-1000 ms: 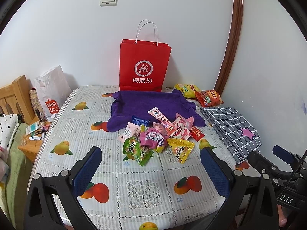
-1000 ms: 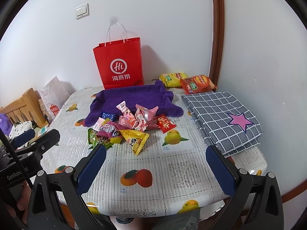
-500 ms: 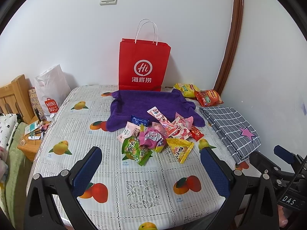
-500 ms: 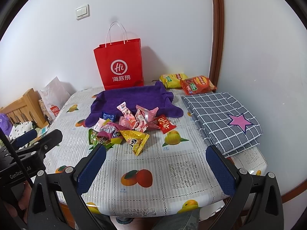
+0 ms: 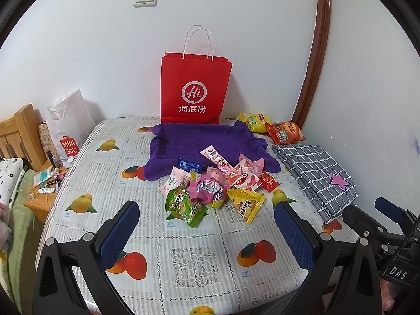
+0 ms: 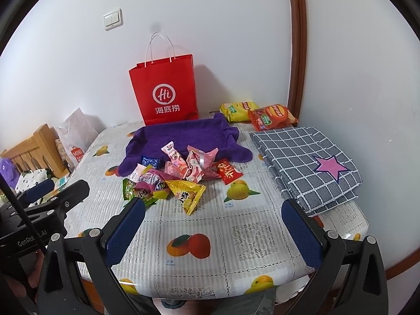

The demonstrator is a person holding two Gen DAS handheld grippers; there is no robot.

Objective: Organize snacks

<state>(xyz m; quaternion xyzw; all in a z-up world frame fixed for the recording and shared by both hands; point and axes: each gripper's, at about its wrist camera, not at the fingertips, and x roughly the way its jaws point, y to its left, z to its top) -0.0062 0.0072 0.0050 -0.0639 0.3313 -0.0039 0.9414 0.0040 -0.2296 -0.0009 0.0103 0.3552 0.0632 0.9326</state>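
Left wrist view shows the left gripper [image 5: 207,225] spread wide and empty above the counter [image 5: 189,260]. Ahead, the snack pile [image 5: 215,186] lies on the front edge of a purple towel [image 5: 199,139], before a red bag [image 5: 195,89]. The right gripper [image 6: 213,225] is likewise wide apart, holding nothing.

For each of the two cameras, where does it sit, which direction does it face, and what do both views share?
Left wrist: sits on the left gripper, facing the pile of bright snack packets; the right gripper shows at right.
Right wrist: sits on the right gripper, facing the same table; the left gripper shows at left.
Shared: the red paper bag, the purple towel, both grippers open.
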